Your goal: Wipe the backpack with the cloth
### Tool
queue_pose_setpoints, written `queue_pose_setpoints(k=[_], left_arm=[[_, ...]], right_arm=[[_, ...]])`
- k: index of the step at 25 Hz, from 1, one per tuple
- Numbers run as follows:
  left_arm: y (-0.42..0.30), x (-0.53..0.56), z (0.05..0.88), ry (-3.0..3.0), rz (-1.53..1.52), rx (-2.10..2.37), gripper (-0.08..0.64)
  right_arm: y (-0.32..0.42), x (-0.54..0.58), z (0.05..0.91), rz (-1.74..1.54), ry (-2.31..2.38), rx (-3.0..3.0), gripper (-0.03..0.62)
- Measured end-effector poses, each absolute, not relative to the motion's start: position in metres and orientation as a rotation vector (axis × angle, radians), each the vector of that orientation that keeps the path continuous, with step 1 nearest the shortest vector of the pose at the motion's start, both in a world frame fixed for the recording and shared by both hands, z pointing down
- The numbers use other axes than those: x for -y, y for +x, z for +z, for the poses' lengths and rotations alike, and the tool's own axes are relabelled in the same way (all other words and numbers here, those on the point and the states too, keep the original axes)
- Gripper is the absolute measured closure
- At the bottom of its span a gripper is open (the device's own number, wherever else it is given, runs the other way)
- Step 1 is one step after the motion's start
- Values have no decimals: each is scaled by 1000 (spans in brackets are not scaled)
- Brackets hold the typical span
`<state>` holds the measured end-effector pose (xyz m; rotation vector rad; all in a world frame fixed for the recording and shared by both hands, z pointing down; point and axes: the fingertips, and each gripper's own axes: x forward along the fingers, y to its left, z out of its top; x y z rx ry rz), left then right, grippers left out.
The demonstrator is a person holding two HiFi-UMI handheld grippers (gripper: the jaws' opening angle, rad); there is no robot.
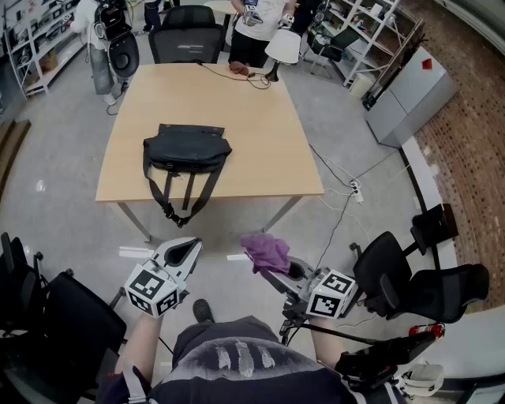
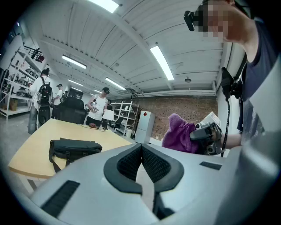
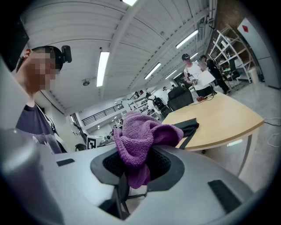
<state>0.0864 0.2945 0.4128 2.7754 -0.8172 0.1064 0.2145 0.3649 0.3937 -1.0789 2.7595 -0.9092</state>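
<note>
Stood short of the light wooden table (image 1: 260,142), off its near edge. Held both grippers low over the grey floor (image 1: 55,158), well apart from the table. Showed the left gripper (image 1: 183,251) with its jaws pressed together at the tips and nothing between the pads. Clamped a purple cloth (image 1: 266,251) in the right gripper (image 1: 272,267), jaws closed on its lower fold, the rest bunched in a loose heap above the pads. Found the black backpack (image 1: 186,150) lying flat on the near left part of the tabletop, untouched by either gripper, its straps (image 1: 183,201) hanging over the near edge. Noted a thin cable (image 1: 229,72) trailing across the far end of the table, black office chairs (image 1: 186,41) pushed up behind it, and a person in a white shirt (image 1: 256,24) standing there.
</note>
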Motion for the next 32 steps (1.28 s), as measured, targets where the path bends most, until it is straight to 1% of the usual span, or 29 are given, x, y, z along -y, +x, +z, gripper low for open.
queue_pose_setpoints(k=[6,12,16,19,23,28,32], left_arm=[[79,-255,419,2734,96,851,552],[69,-198,428,2704,176,902,552],[88,-144,434,2701,256,913,552],[108,-110,436,2704,341,928,552],[129,-43,425,2721,387,1015,552],[128,2,439,2642,389,1121,552],[105,15,455,2570,404,1161,552]], right_arm=[[188,-297,397,-963,-987,-2848,482],[173,-232,403,-949,-889,-2893,482],[204,-171,411,-977,-893,-2808,482],[233,-131,426,-1061,-915,-2762,482],[275,-62,469,-1049,-1125,-2935,482],[308,24,512,-1066,-1349,-3039,482],[300,78,549,-1088,-1490,-3105,482]])
